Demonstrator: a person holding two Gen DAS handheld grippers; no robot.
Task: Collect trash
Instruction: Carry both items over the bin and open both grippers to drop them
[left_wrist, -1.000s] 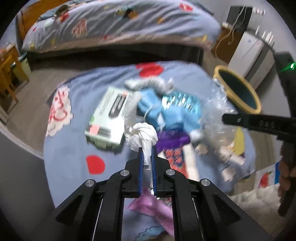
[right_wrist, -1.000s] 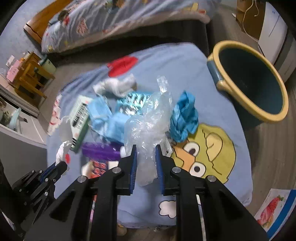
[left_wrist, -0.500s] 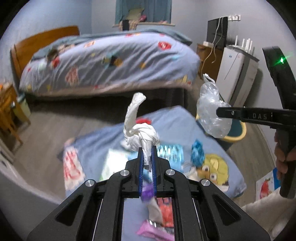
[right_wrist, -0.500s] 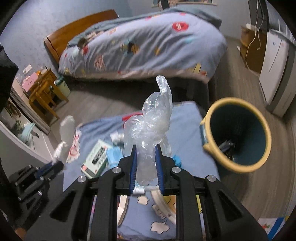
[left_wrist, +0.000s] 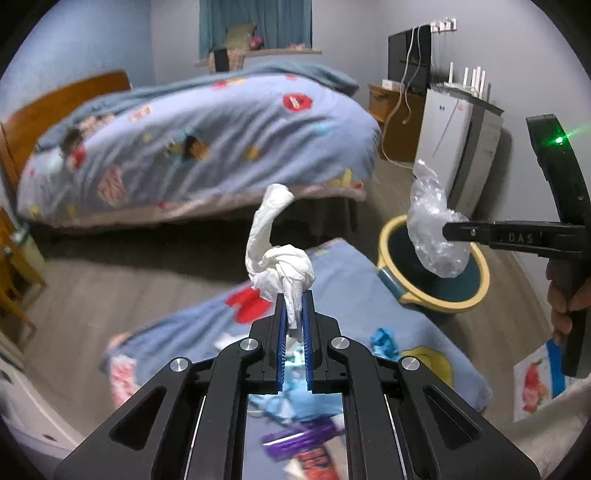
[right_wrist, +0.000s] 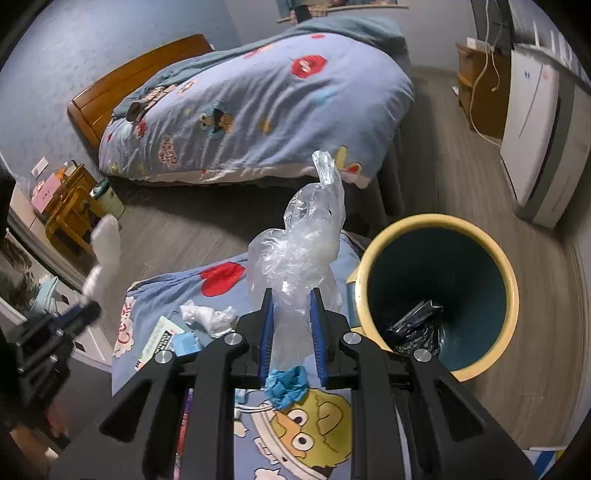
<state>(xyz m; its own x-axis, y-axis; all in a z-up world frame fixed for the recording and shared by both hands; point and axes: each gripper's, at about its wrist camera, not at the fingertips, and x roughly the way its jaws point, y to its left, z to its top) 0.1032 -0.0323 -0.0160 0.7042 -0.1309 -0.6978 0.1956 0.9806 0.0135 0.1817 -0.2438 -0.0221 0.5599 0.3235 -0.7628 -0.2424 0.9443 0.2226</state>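
The left gripper (left_wrist: 293, 306) is clamped fully closed on a knotted white tissue wad (left_wrist: 280, 258), whose twisted tail stands up and away from the fingertips. The right gripper (right_wrist: 291, 310) is closed to a narrow gap on a crumpled clear plastic bag (right_wrist: 299, 254), which also rises upright out of the jaws. Both pieces of trash are held clear of the blue cartoon blanket (right_wrist: 221, 295) below, where loose items remain: a second tissue (right_wrist: 208, 315), a printed box (right_wrist: 159, 339) and a blue scrap (right_wrist: 288, 384). The yellow-rimmed bin (right_wrist: 436, 295) stands on the floor touching the blanket's edge, its mouth facing up. From the right gripper, the bin lies just ahead and to the right, near the fingertips. From the left gripper, it lies farther ahead and to the right, beyond the right gripper. The right hand is judged nearer, so the bag would likely be released first. The drop appears to require carrying each load over the rim before the jaws are opened.
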